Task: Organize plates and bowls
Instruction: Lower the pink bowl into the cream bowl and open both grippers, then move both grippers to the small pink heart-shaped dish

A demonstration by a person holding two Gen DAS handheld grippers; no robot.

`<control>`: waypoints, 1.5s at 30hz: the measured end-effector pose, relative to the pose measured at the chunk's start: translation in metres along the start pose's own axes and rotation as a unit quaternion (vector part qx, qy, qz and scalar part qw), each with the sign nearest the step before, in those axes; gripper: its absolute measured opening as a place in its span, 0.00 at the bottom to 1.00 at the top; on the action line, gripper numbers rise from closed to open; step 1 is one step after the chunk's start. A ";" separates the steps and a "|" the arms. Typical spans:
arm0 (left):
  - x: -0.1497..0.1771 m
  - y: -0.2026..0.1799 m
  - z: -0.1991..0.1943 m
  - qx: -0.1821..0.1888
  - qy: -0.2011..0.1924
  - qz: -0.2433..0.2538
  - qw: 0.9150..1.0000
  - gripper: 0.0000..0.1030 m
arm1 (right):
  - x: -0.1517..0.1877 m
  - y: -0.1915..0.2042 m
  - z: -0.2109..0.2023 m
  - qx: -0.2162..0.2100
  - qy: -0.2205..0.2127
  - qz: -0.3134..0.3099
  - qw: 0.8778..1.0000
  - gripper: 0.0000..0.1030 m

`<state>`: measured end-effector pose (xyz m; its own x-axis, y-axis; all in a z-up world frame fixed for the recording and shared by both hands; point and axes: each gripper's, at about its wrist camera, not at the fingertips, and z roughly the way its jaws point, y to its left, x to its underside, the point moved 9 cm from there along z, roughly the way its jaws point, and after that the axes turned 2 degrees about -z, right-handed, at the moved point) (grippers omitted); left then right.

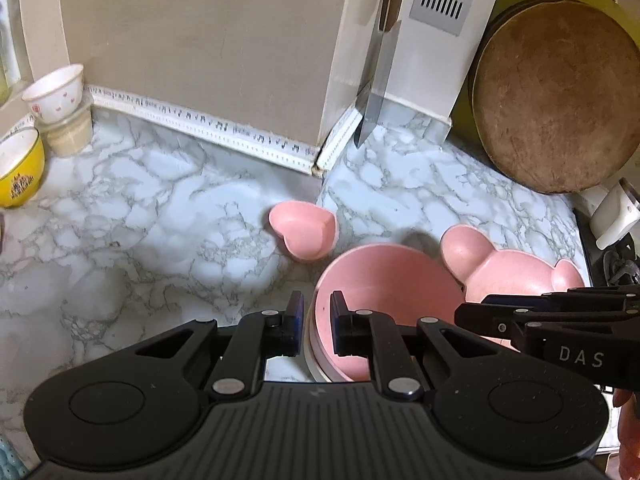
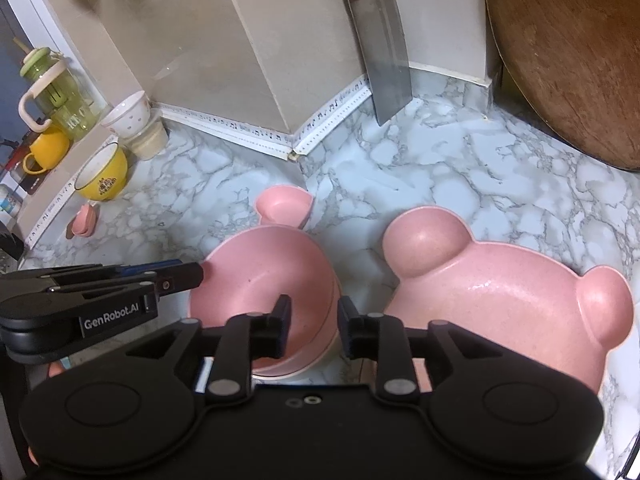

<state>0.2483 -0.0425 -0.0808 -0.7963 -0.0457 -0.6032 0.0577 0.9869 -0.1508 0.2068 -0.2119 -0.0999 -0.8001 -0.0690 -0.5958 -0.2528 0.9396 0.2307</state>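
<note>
Left tool: pinching near rim of round matte pink bowl
Right tool: jaws parted astride that bowl's right rim, not pressing
Table: glossy marble-pattern, bare at left
Bear-shaped pink plate: just right of bowl

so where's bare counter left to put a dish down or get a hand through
The widest bare marble runs from the yellow bowl across to the heart dish. A second patch lies between cleaver, bear plate and cutting board. It is crowded around the round pink bowl, where both grippers meet.
</note>
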 end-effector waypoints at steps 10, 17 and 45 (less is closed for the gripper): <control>-0.015 0.003 -0.017 0.005 -0.032 0.006 0.999 0.13 | -0.020 0.014 -0.015 -0.006 -0.025 -0.034 0.999 0.48; -0.028 0.012 -0.028 0.008 -0.065 -0.006 0.998 0.62 | -0.038 0.020 -0.013 -0.011 -0.035 -0.048 0.998 0.65; -0.062 0.072 0.082 -0.043 0.018 -0.075 0.996 0.73 | -0.103 0.001 0.106 -0.039 0.066 -0.035 0.996 0.84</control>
<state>0.3516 0.0190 -0.1183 -0.8137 -0.1895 -0.5495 -0.1139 0.9790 -0.1689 0.3460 -0.1683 -0.1199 -0.8424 -0.1810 -0.5076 -0.3474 0.9025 0.2547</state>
